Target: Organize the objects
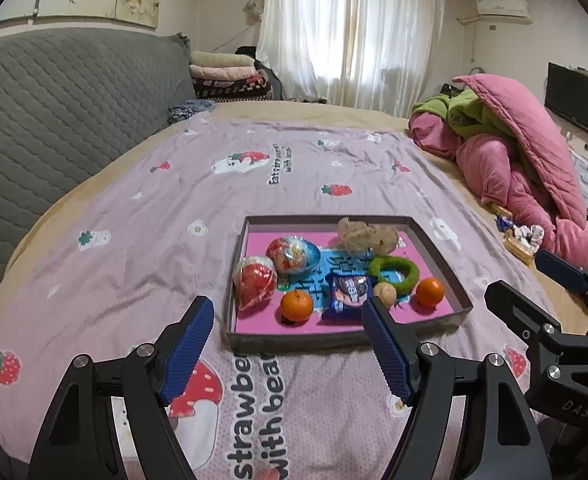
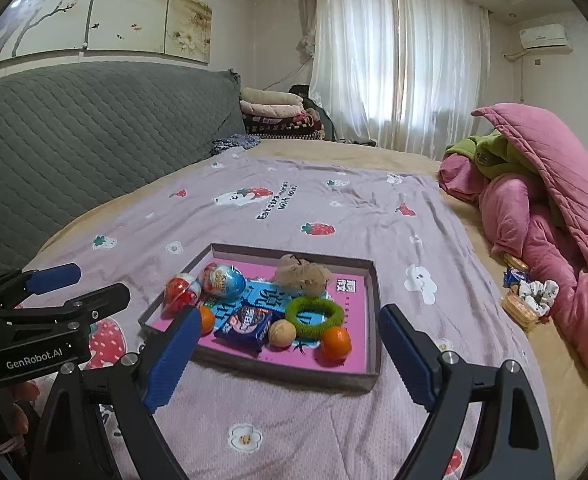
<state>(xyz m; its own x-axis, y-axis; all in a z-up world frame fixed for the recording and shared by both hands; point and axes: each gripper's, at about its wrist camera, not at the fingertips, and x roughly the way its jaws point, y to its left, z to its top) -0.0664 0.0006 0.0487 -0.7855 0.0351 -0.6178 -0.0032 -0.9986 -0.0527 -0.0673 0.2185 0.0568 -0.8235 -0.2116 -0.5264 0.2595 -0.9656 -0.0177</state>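
While both sets of tongs, left tongs (image 1: pixel 288 316) and right tongs (image 2: pixel 288 332), hang wide apart and empty over the bed, the shallow grey cardboard tray with a pink floor (image 2: pixel 374 300) holds every gathered trinket, apparently so they stay corralled on soft bedding.

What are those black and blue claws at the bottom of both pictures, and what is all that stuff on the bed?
They are two hand-held grippers, each carrying its own camera. One picture looks along the left gripper, the other along the right gripper. Both are open and hold nothing. On the bedspread lies a shallow box with two oranges, a walnut, a blue snack packet, a green ring, two wrapped eggs and a beige plush toy.
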